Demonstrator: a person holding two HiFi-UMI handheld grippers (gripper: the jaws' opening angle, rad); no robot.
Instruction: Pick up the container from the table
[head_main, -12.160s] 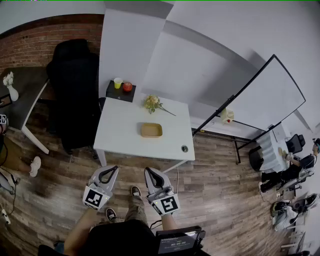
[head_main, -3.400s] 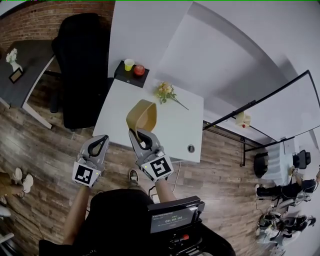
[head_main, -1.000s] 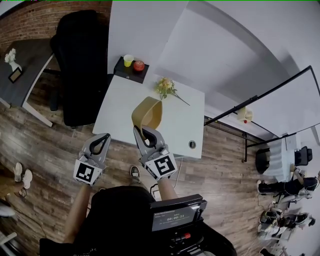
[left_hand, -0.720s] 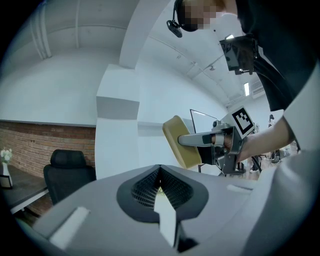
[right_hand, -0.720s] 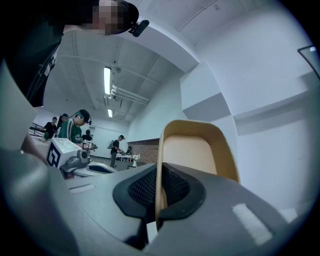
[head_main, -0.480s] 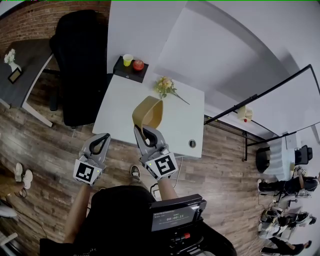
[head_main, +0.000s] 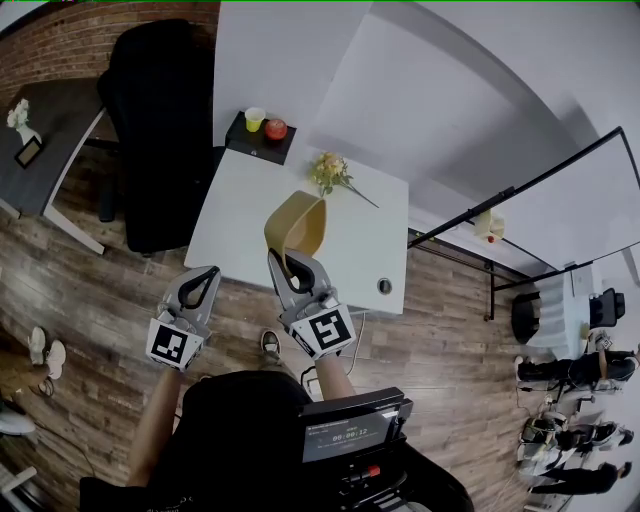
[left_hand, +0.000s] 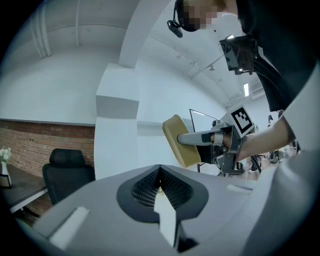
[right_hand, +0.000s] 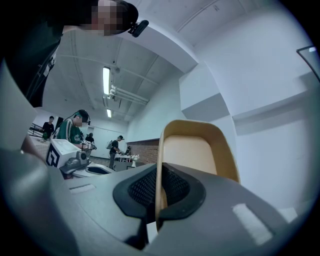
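Note:
The tan oval container (head_main: 297, 224) is off the white table (head_main: 240, 220), held up on edge in front of me. My right gripper (head_main: 288, 264) is shut on its near rim. In the right gripper view the rim runs down between the jaws (right_hand: 158, 186) and the container's hollow (right_hand: 192, 150) faces the camera. My left gripper (head_main: 199, 288) hovers beside it at the table's near edge, shut with nothing in it. In the left gripper view its jaws (left_hand: 160, 172) meet, and the container (left_hand: 181, 142) shows to the right.
A sprig of flowers (head_main: 333, 175) lies at the table's far side and a small round object (head_main: 384, 287) near its right corner. Behind stand a black side stand with a yellow cup (head_main: 255, 119) and a red apple (head_main: 276, 129), a black chair (head_main: 160, 130) and a whiteboard (head_main: 560, 220).
In the earliest frame the container lay flat on the table with both grippers near me; now it is lifted in the right gripper. Over the last second nothing has moved.

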